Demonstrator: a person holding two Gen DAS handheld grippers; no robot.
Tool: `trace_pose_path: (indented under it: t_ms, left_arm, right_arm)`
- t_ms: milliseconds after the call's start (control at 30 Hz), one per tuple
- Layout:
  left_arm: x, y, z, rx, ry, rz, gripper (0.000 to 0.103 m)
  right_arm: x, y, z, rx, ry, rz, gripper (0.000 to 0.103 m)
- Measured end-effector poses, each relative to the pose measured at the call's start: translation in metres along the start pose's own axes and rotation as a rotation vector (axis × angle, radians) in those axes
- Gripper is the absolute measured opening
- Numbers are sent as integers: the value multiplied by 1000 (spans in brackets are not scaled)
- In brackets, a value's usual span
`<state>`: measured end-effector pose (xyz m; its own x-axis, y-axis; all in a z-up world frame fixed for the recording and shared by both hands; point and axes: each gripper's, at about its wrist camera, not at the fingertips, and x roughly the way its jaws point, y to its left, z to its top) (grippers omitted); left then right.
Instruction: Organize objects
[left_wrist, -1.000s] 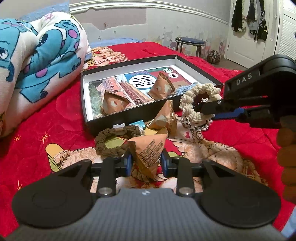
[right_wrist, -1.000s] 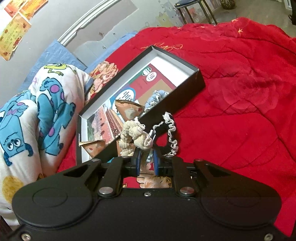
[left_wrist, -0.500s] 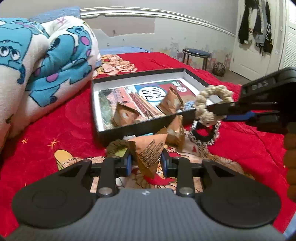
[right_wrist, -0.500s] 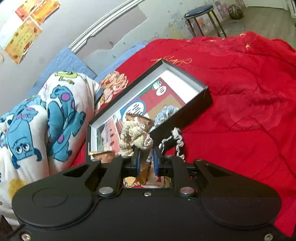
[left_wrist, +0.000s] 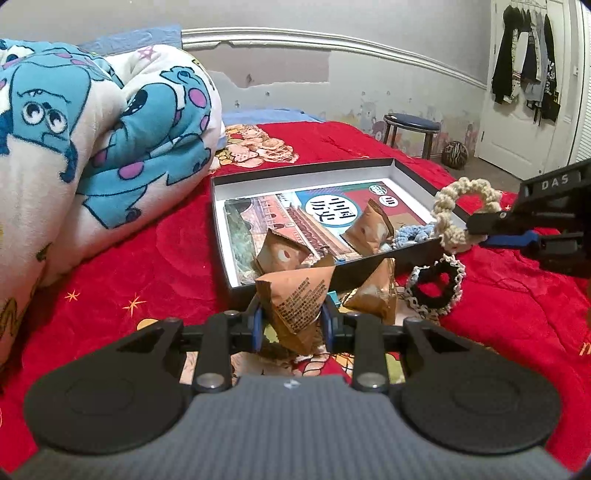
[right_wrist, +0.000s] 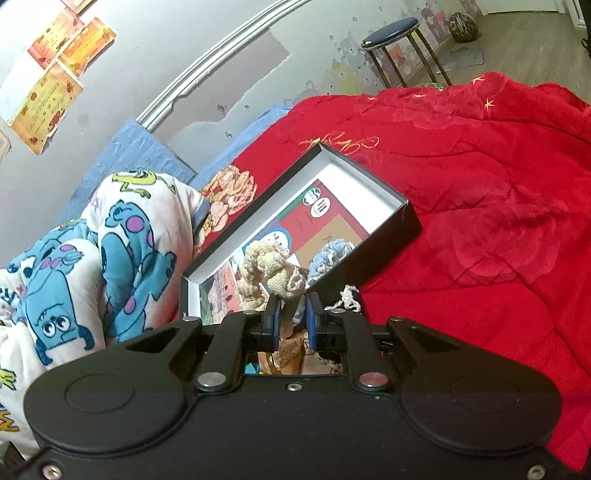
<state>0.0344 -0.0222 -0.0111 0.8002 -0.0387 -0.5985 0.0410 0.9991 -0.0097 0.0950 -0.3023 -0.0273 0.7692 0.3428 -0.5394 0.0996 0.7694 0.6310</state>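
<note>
My left gripper (left_wrist: 293, 325) is shut on a brown triangular snack packet (left_wrist: 295, 301), held above the bed in front of the open black box (left_wrist: 221, 236). My right gripper (right_wrist: 291, 321) is shut on a cream crocheted scrunchie (right_wrist: 266, 271), also seen in the left wrist view (left_wrist: 452, 210), raised over the box's near right rim. Inside the box lie two brown packets (left_wrist: 280, 253) (left_wrist: 367, 229) and a light blue scrunchie (left_wrist: 412, 234). Another brown packet (left_wrist: 375, 293) and a black-and-white scrunchie (left_wrist: 436, 286) lie on the bed in front of the box.
A red blanket (left_wrist: 147, 266) covers the bed. A rolled blue monster-print quilt (left_wrist: 92, 147) lies left of the box. A stool (left_wrist: 410, 129) and a door with hanging clothes (left_wrist: 524, 77) stand at the far right.
Both grippers have risen and moved toward the box, each still holding its object. The cream scrunchie has moved up off the bed to over the box's rim.
</note>
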Motion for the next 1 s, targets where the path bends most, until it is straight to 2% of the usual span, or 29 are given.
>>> trace_pose_path:
  t_ms: [333,633,767,1000]
  left_arm:
    - [4,5,5,-15,-20,6,34]
    - [0,16,18,-36,-86,19,34]
    - [-12,27,31,-64,-125,9,35]
    - [-32,43,82,-55,-228,10,35]
  right_arm:
    - [7,1,1,31,-6,25,14]
    - [11,13,3,21,-12,77,14]
    - [14,19,5,62,24,150,14]
    - [10,66,21,-43,25,184,14]
